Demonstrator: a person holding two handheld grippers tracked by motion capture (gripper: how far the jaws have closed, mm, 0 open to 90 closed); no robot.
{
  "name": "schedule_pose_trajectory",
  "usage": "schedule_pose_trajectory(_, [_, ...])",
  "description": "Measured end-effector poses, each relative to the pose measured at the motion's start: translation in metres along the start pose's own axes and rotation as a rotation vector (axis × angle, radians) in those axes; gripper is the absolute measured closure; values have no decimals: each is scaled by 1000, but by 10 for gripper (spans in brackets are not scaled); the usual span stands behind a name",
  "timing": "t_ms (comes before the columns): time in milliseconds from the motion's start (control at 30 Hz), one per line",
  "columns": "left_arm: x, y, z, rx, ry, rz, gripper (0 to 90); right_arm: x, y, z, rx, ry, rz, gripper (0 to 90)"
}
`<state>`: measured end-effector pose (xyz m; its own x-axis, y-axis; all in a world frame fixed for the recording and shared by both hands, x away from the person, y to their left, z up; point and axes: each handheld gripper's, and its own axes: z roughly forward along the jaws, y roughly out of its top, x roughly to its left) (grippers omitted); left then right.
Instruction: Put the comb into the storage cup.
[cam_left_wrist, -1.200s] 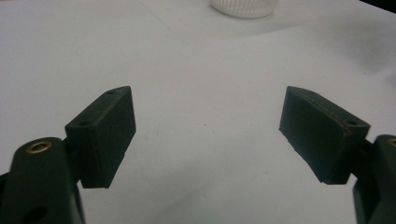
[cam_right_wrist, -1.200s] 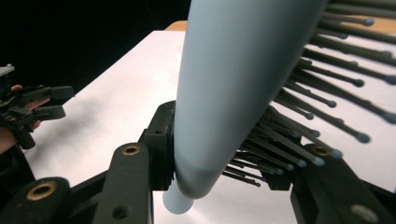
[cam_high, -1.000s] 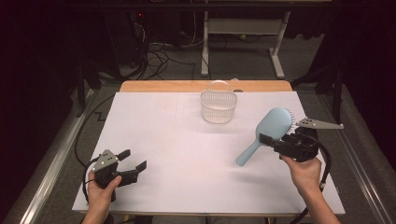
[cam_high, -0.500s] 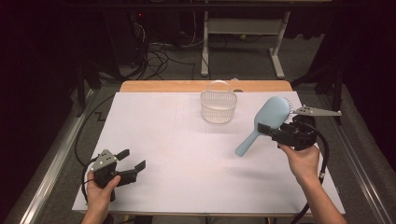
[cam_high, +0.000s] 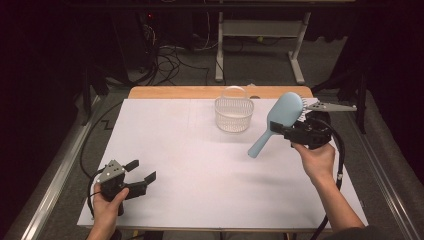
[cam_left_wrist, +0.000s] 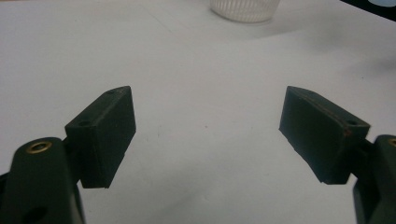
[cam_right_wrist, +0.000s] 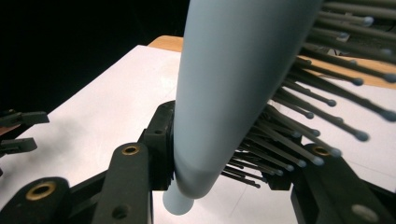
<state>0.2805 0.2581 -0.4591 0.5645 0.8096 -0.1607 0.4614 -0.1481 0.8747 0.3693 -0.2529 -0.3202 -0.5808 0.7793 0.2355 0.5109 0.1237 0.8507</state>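
Above the right side of the desk the right tongs are clamped on a pale blue hairbrush — no readable writing on it. Its long axis runs slantwise: head up and away, handle down toward the desk's middle, bristles facing the right edge. A white basket stands just left of it. The left tongs rest apart near the front left corner — bare surface between.

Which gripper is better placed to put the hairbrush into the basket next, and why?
Right. The right gripper already clamps the blue hairbrush in the air just beside the white basket. The left gripper rests open at the near table edge, far from both.
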Motion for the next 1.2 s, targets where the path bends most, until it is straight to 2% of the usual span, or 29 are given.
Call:
schedule_pose_trajectory(500, [1,0,1,7,-1,4,195,2,20,17,3,-26,-13,555])
schedule_pose_trajectory(1200, [0,-1,3,18,6,13,197,2,52,32,-14,-49,-23,556])
